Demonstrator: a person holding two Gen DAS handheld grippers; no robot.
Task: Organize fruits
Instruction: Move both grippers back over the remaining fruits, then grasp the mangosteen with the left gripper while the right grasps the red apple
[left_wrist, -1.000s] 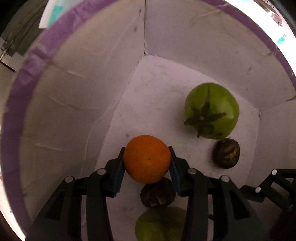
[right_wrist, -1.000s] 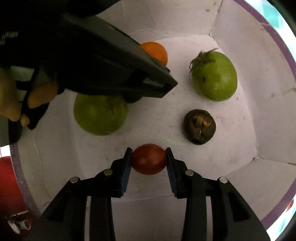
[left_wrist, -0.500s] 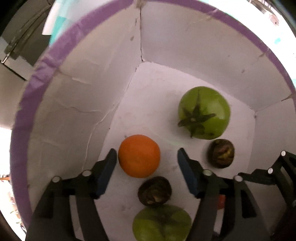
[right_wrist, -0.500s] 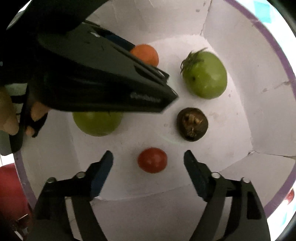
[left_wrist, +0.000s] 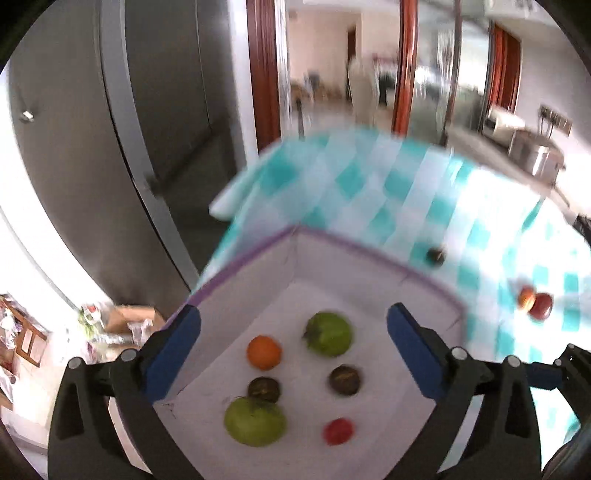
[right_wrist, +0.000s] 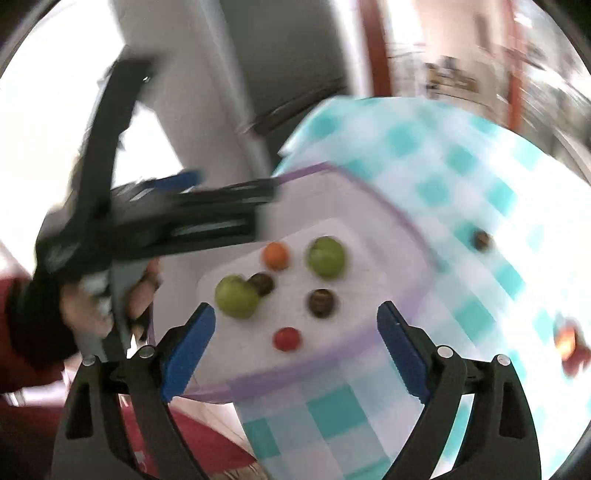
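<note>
Both grippers had pulled up and back from the box (left_wrist: 369, 254), and both were empty with their jaws spread wide: the left gripper (left_wrist: 293, 347) no longer pinched the orange (left_wrist: 263, 351), and the right gripper (right_wrist: 295, 345) had let go of the small red tomato (right_wrist: 286, 339). A second earlier each was clamped on its fruit low inside the box; now both fruits lay on the box floor, so that pair counted as delivered. Nearest the grippers inside the box sat the red tomato and a large green tomato (left_wrist: 255, 421), with a dark round fruit (left_wrist: 263, 389) touching it; further in lay the orange, a second dark fruit (left_wrist: 344, 379) and another green tomato (left_wrist: 328, 334) nearer the far wall. Beyond the box, on the checked tablecloth (left_wrist: 369, 184), one more dark fruit (left_wrist: 436, 255) waited just past the far rim, and two reddish fruits (left_wrist: 535, 302) lay well off to the right. Those were probably the next ones to fetch.
</note>
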